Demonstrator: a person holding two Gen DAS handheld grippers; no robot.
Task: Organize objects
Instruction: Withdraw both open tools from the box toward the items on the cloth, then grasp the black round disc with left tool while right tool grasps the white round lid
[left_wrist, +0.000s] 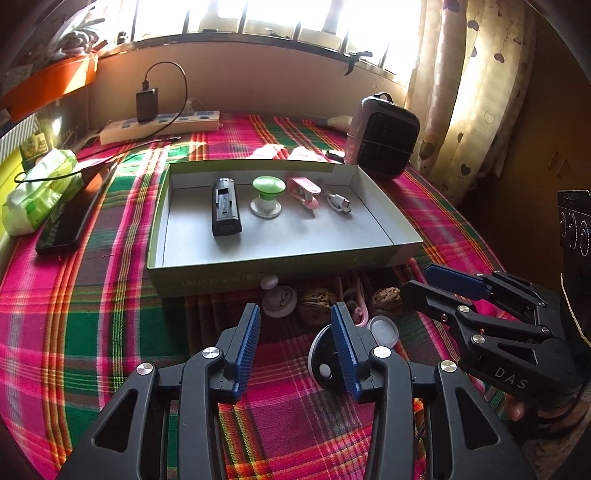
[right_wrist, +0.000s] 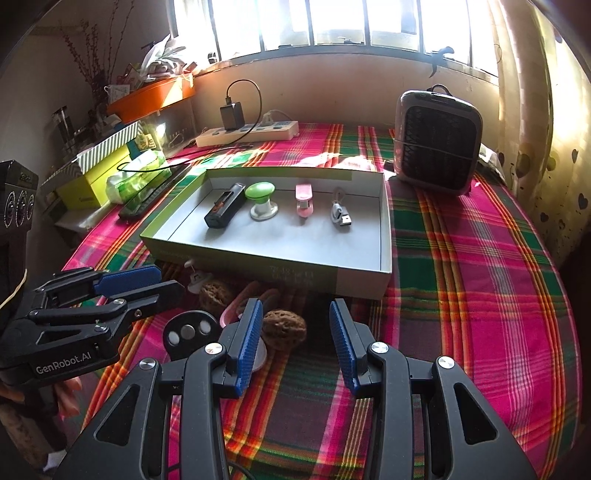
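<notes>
a shallow box sits mid-tabletop on a plaid cloth, holding a black charger, green knob, pink clip and usb adapter in a row along its far wall. walnuts and small pieces lie by its near edge. left gripper and right gripper hover there, jaws apart, holding nothing.

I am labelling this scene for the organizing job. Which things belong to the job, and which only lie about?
Belong to the job:
- box
- black case, green knob, pink clip, USB adapter in it
- walnuts, round black disc in front

Just lying about:
- power strip
- small heater
- tissue pack
</notes>
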